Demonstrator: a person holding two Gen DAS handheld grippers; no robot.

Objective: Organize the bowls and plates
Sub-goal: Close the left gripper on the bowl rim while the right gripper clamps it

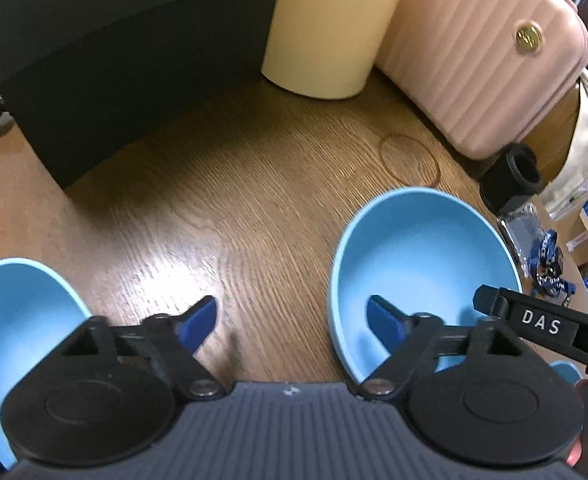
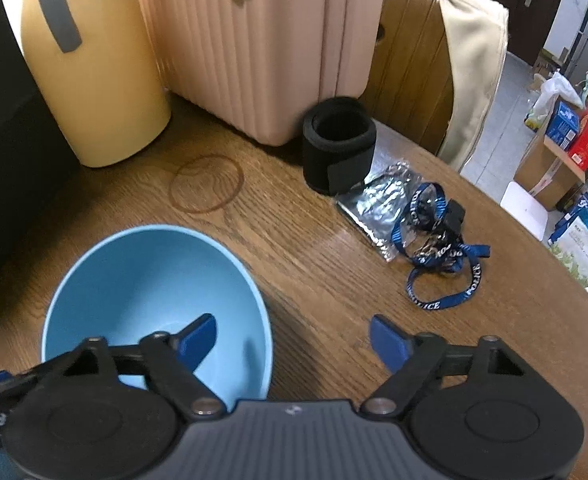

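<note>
A light blue bowl (image 1: pixel 422 256) stands upright on the wooden table (image 1: pixel 234 184); it also shows in the right wrist view (image 2: pixel 150 288). My left gripper (image 1: pixel 292 322) is open and empty, its right finger over that bowl's near rim, its left finger over bare wood. A second light blue bowl (image 1: pixel 10 320) sits at the left edge of the left wrist view. My right gripper (image 2: pixel 292 338) is open and empty, its left finger above the bowl's inside, its right finger over the table. The right gripper's black arm (image 1: pixel 550 328) crosses the bowl in the left wrist view.
At the back stand a black box (image 1: pixel 114 60), a yellow jug (image 2: pixel 94 72) and a pink ribbed case (image 2: pixel 254 48). A black cylinder (image 2: pixel 338 148), a silver packet (image 2: pixel 378 204) and a blue lanyard (image 2: pixel 442 264) lie to the right. The table's curved edge (image 2: pixel 574 280) runs along the right.
</note>
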